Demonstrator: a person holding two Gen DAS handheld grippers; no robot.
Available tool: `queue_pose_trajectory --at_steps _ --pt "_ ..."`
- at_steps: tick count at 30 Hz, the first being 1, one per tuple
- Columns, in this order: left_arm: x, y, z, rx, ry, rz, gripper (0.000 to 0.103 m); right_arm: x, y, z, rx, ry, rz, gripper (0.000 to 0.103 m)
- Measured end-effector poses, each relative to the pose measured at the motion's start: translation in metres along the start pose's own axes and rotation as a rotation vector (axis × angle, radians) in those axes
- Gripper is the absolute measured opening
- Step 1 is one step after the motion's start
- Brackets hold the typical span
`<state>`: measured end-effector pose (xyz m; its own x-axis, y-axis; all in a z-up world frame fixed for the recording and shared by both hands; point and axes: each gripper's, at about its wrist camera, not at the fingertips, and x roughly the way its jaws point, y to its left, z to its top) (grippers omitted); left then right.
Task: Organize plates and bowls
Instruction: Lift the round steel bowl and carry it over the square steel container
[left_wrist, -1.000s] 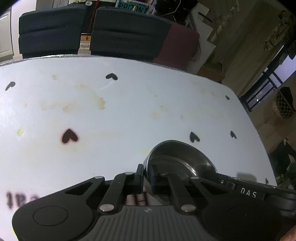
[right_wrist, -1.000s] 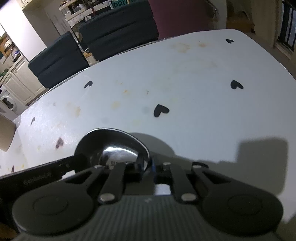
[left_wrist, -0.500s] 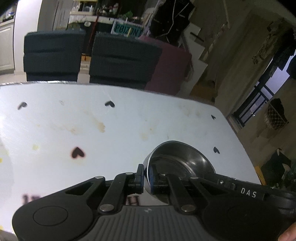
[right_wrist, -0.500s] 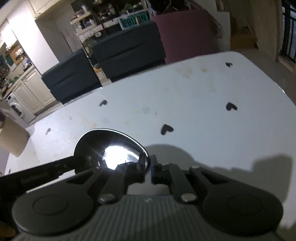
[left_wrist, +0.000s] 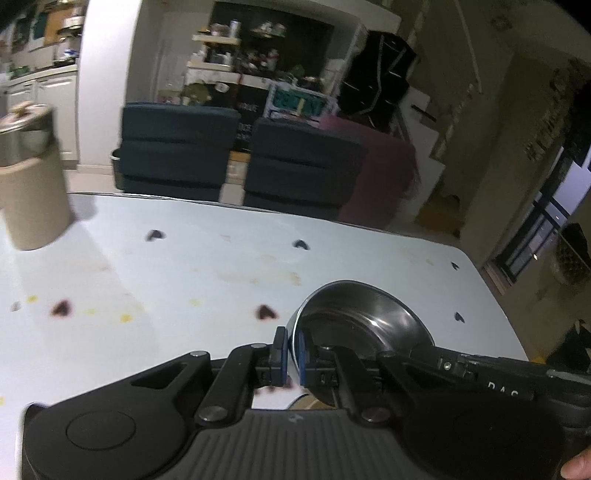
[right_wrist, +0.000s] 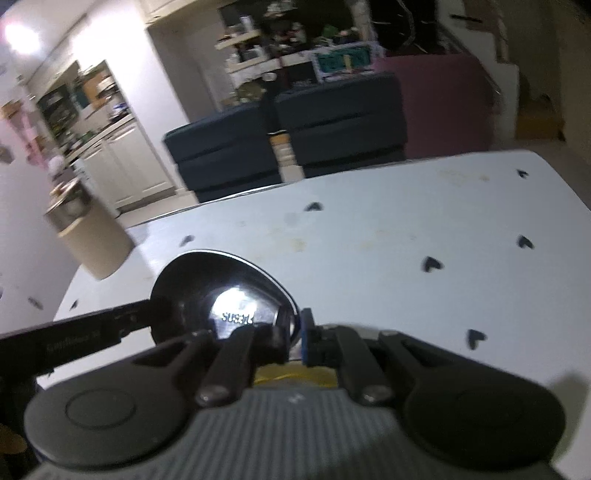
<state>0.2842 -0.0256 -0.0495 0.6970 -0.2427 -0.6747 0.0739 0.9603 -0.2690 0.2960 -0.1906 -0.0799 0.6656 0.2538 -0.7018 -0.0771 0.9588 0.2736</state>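
A steel bowl (left_wrist: 364, 321) is held above the white table (left_wrist: 184, 280) between both grippers. My left gripper (left_wrist: 291, 354) is shut on the bowl's left rim, one pad outside and one inside. My right gripper (right_wrist: 295, 338) is shut on the bowl's right rim; the bowl (right_wrist: 221, 295) shows its shiny inside in the right wrist view. The other gripper's black body crosses each view at the bowl's far side. A beige holder with steel dishes (left_wrist: 29, 177) stands at the table's far left and also shows in the right wrist view (right_wrist: 88, 229).
The table has black heart marks and yellowish stains. Dark blue chairs (left_wrist: 177, 155) and a maroon chair (left_wrist: 380, 173) stand behind its far edge. The table's right edge (left_wrist: 491, 295) drops to the floor.
Both grippers have lifted the bowl up from the table and tilted upward. More of the room and the beige holder at the left have come into view.
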Motion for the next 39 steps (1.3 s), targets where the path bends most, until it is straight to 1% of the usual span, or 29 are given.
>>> queue_pose_trajectory --at_steps 5,8,13,17,22,29,35,39 --pt "-0.035 0.029 -0.006 -0.015 -0.032 0.047 0.006 -0.009 0.036 -0.008 -0.057 -0.005 0.045 0.007" --pt "-0.052 0.048 -0.012 -0.022 -0.038 0.078 0.006 -0.009 0.054 -0.012 -0.086 0.001 0.068 0.007" --pt "-0.077 0.081 -0.022 -0.046 -0.045 0.120 0.006 -0.005 0.086 -0.024 -0.127 0.035 0.113 0.007" --pt "-0.091 0.104 -0.033 -0.061 -0.035 0.161 0.006 0.000 0.110 -0.033 -0.172 0.065 0.134 0.008" --pt "-0.099 0.130 -0.046 -0.092 -0.003 0.190 0.006 0.011 0.138 -0.043 -0.235 0.102 0.151 0.008" --pt "-0.101 0.154 -0.065 -0.107 0.059 0.231 0.006 0.045 0.164 -0.045 -0.277 0.147 0.149 0.007" --pt "-0.090 0.173 -0.074 -0.148 0.115 0.236 0.006 0.077 0.180 -0.048 -0.296 0.197 0.144 0.006" --pt "-0.082 0.180 -0.078 -0.163 0.149 0.242 0.007 0.092 0.190 -0.056 -0.307 0.225 0.134 0.006"
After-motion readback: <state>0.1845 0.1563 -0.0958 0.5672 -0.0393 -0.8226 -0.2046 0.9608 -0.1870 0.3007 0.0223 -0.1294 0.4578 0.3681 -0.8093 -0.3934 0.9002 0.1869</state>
